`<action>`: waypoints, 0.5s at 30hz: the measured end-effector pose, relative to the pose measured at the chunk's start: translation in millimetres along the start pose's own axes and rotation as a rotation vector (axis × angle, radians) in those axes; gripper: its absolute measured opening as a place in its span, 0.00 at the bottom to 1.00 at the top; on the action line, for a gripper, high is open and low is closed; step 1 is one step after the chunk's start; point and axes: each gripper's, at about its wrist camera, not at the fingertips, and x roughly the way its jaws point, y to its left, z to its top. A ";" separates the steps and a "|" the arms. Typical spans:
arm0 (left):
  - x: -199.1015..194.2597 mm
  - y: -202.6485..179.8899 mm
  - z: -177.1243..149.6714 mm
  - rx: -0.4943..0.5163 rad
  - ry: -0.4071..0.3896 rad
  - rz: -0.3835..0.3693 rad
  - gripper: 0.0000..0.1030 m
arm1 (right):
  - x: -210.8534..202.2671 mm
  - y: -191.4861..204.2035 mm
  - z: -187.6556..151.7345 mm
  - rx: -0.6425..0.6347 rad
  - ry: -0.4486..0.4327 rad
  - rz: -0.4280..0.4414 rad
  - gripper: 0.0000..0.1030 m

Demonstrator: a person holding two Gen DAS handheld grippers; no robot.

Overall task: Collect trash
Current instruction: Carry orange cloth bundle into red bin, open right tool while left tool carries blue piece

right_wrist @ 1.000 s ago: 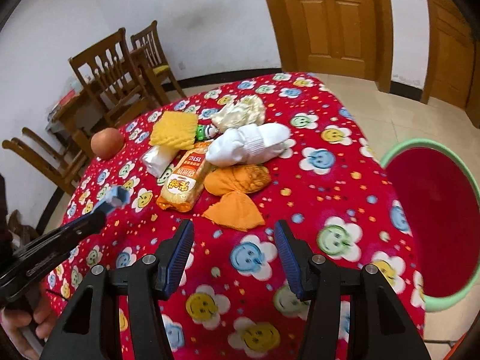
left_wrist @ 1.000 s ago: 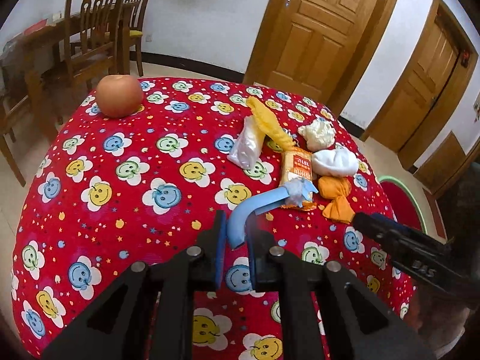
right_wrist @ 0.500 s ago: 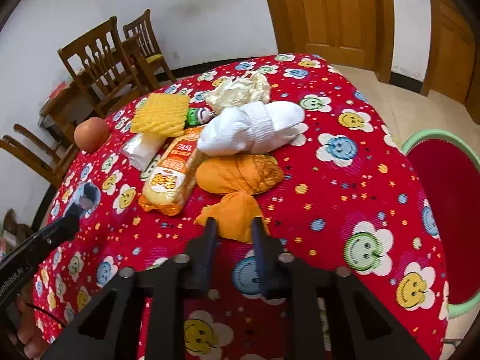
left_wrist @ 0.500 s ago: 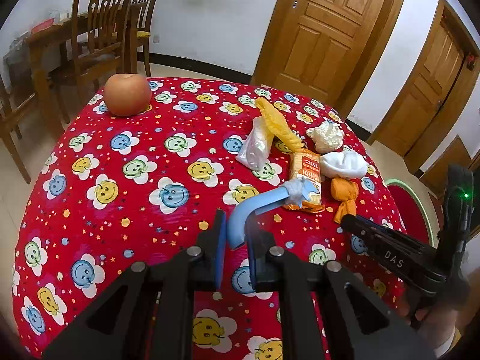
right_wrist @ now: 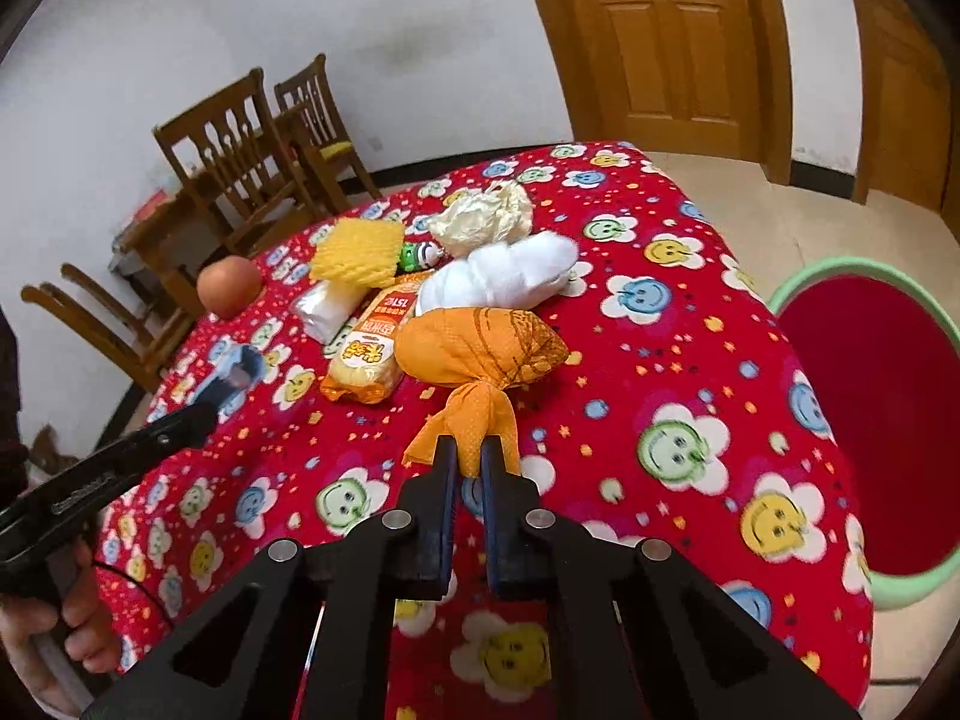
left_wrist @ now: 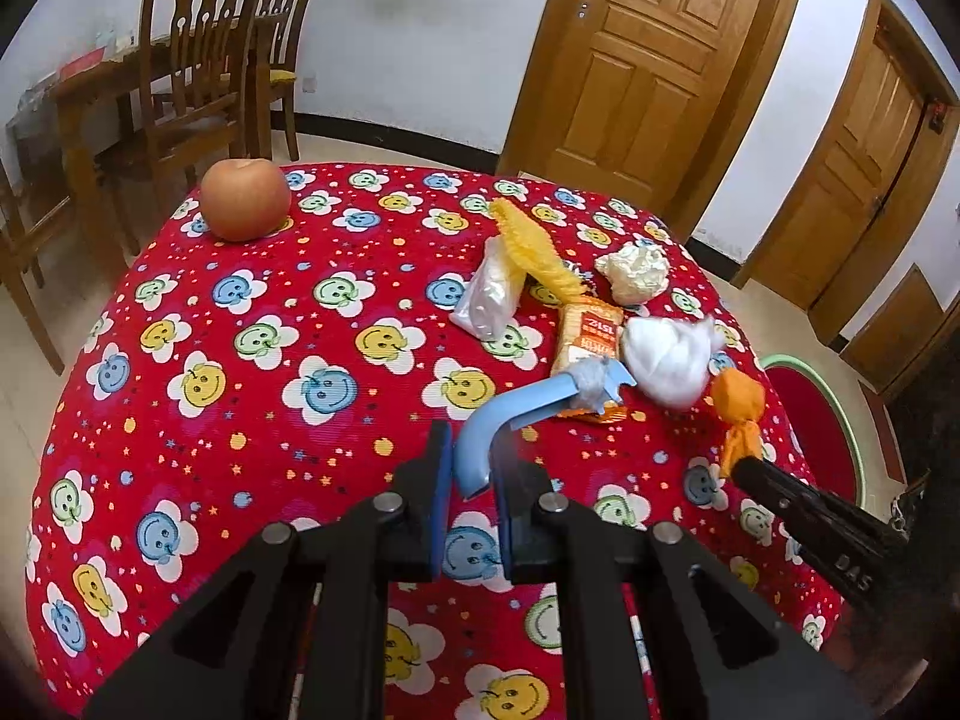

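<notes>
Right gripper (right_wrist: 470, 459): fingers have just been closing and are now pinched on the twisted tail of the orange bundle (right_wrist: 480, 348). The bundle lies on the table (right_wrist: 690, 372) dead ahead at 12 o'clock from the fingers, long axis running straight away from them, knotted tail toward the fingers, fat end away toward the white wad (right_wrist: 498, 276). Green-rimmed bin (right_wrist: 804, 294) sits off the table edge at about 3 o'clock, so my guess is the carry goes right. Right hand is clearly nearer both bundle and bin. Left gripper (left_wrist: 474, 480): fingers nearly together, clamped on the lower end of a bent blue tool (left_wrist: 510, 414), which points to 1 o'clock toward the snack packet (left_wrist: 591, 330).
</notes>
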 end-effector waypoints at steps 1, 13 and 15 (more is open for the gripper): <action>-0.8 -2.0 0.0 0.003 -0.001 -0.002 0.12 | -3.6 -0.9 -1.2 0.002 -0.007 0.002 0.07; -8.6 -39.4 -0.8 0.055 -0.005 -0.054 0.12 | -66.4 -22.8 -15.2 0.021 -0.120 -0.013 0.07; -7.5 -47.5 -0.3 0.061 -0.001 -0.066 0.12 | -76.3 -30.1 -16.9 0.033 -0.139 -0.029 0.07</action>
